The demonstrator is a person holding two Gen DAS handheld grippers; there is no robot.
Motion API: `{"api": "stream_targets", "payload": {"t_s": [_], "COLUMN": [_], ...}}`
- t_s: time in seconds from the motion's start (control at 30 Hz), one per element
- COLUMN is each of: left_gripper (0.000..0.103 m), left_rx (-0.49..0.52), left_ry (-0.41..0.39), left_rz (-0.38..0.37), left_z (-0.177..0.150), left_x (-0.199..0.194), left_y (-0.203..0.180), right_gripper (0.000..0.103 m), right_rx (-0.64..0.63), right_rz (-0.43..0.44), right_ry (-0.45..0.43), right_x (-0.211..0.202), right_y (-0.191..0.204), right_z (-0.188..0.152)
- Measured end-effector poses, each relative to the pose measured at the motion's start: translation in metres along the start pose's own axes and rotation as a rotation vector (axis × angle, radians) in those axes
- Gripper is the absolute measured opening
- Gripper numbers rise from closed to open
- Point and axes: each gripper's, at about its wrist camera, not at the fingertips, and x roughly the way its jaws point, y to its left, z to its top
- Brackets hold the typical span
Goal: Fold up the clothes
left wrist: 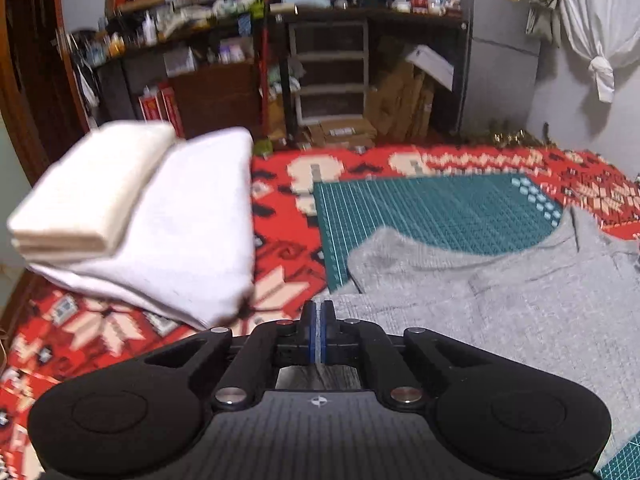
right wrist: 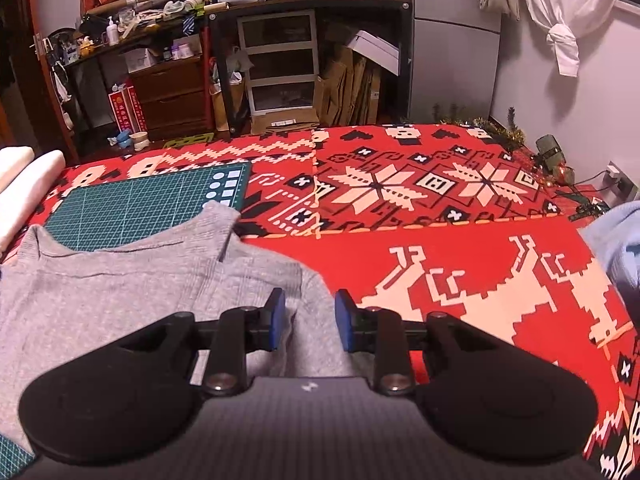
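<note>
Starting nearest, the left gripper (left wrist: 319, 312) has its fingers pressed together on a thin strip of pale fabric, seemingly an edge of the grey top (left wrist: 500, 300), though that is hard to confirm. The right gripper (right wrist: 310, 322) hovers with fingers apart over the top's right edge. That top lies spread, partly over the green cutting mat (left wrist: 420, 208) on the red blanket (right wrist: 440, 248), judged not yet folded. Farther left, folded white clothes (left wrist: 152, 220) sit stacked, apparently finished. A light blue garment (right wrist: 616, 248) waits at right.

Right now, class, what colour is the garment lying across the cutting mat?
Grey garment; the right wrist view shows it best.
</note>
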Motion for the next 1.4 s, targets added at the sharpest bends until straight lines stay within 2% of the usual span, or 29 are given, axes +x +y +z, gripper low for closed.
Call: {"api": "stream_targets", "payload": {"t_s": [0.1,0.23,0.27,0.3,0.33,0.53,0.63,0.73,0.9,0.93,1.03,1.1,1.13,1.17,1.23,1.3,1.4], "left_gripper": [0.002,0.002,0.002,0.002,0.002,0.002,0.002,0.002,0.003,0.006,0.01,0.01,0.015,0.026,0.036,0.036,0.036], "left_rx": [-0.029,-0.047,-0.05,-0.053,-0.056,-0.044,-0.068,-0.096,-0.042,-0.033,-0.035,-0.054,-0.065,-0.075,-0.092,-0.094,-0.069], "left_ry": [-0.024,-0.015,-0.013,-0.012,-0.013,-0.036,-0.008,0.036,0.092,0.1,0.096,0.088,0.085,0.083,0.088,0.107,0.162], "left_rz": [0.001,0.009,0.011,0.012,0.011,0.016,0.032,0.027,0.034,0.037,0.028,0.005,-0.009,-0.026,-0.067,-0.11,-0.178], "left_z": [0.004,0.007,0.006,0.006,0.006,0.005,0.001,-0.002,-0.005,-0.004,-0.004,-0.003,-0.003,-0.003,-0.006,-0.012,-0.031], "left_x": [-0.012,-0.016,-0.015,-0.016,-0.017,-0.027,-0.021,-0.006,0.014,0.015,0.008,-0.003,-0.009,-0.017,-0.035,-0.052,-0.074], "left_y": [0.008,0.016,0.018,0.019,0.021,0.026,0.033,0.037,0.026,0.025,0.028,0.034,0.036,0.038,0.04,0.038,0.028], "right_gripper": [0.03,0.028,0.015,0.007,0.004,0.003,0.003,0.003,0.003,0.004,0.013,0.025,0.028,0.034,0.043,0.059,0.063], "right_rx": [-0.038,-0.045,-0.048,-0.053,-0.058,-0.039,-0.023,-0.021,-0.027,-0.033,-0.038,-0.033,-0.036,-0.04,-0.048,-0.049,-0.047], "right_rz": [0.01,0.007,-0.006,-0.015,-0.022,-0.025,-0.014,-0.022,-0.046,-0.048,-0.048,-0.037,-0.034,-0.03,-0.01,0.02,0.054], "right_ry": [-0.002,0.019,0.024,0.022,0.016,-0.06,-0.086,-0.064,0.003,0.014,0.013,-0.002,-0.011,-0.018,-0.024,-0.027,-0.02], "right_x": [0.005,0.02,0.024,0.026,0.025,-0.003,-0.01,0.001,0.027,0.031,0.03,0.021,0.015,0.009,-0.006,-0.023,-0.052], "right_y": [0.007,0.013,0.014,0.015,0.016,0.014,0.012,0.013,0.013,0.013,0.013,0.011,0.01,0.009,0.009,0.009,0.015], "right_z": [0.002,0.006,0.007,0.008,0.008,0.015,0.021,0.023,0.017,0.015,0.012,0.012,0.012,0.012,0.011,0.007,-0.006]}}
